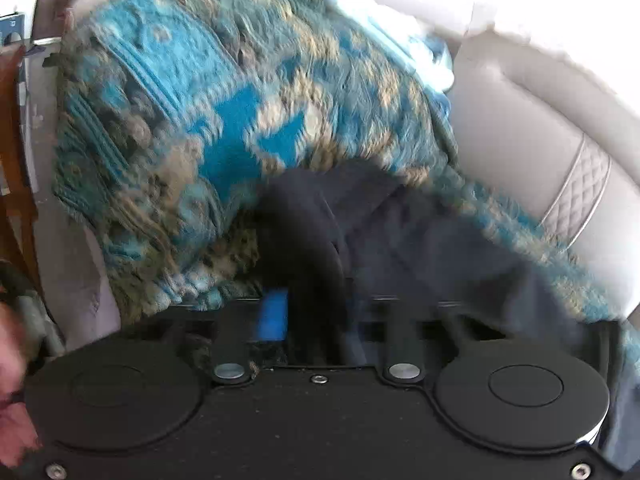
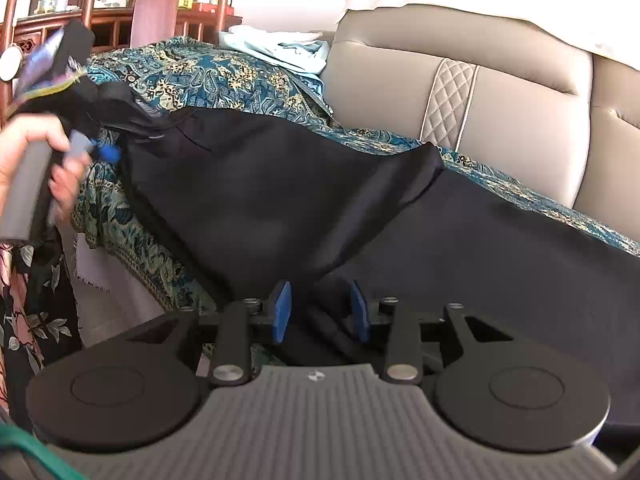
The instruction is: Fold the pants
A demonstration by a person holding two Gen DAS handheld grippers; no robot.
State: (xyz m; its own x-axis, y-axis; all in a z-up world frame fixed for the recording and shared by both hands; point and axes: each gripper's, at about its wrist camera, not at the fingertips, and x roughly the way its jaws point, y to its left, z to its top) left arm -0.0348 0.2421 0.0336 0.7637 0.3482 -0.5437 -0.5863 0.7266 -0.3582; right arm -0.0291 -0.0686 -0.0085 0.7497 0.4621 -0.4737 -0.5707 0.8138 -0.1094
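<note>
Evidently, the pants (image 2: 280, 208) are only partly folded on the patterned throw (image 2: 224, 76); cloth is pinched by the left gripper (image 1: 312, 312), while the right gripper (image 2: 320, 312) jaws stand narrowly apart around cloth.

The left gripper (image 1: 316, 312) was clamped on a bunched fold of the dark pants (image 1: 384, 232). Behind lay a blurred blue patterned blanket (image 1: 224, 112) over a beige sofa (image 1: 532, 136)

The pants (image 2: 320, 208) are spread on a throw (image 2: 224, 72) that is draped over the sofa (image 2: 520, 120) seat. Behind the throw, a light cloth (image 2: 280, 50) is laid, seemingly against the backrest.
</note>
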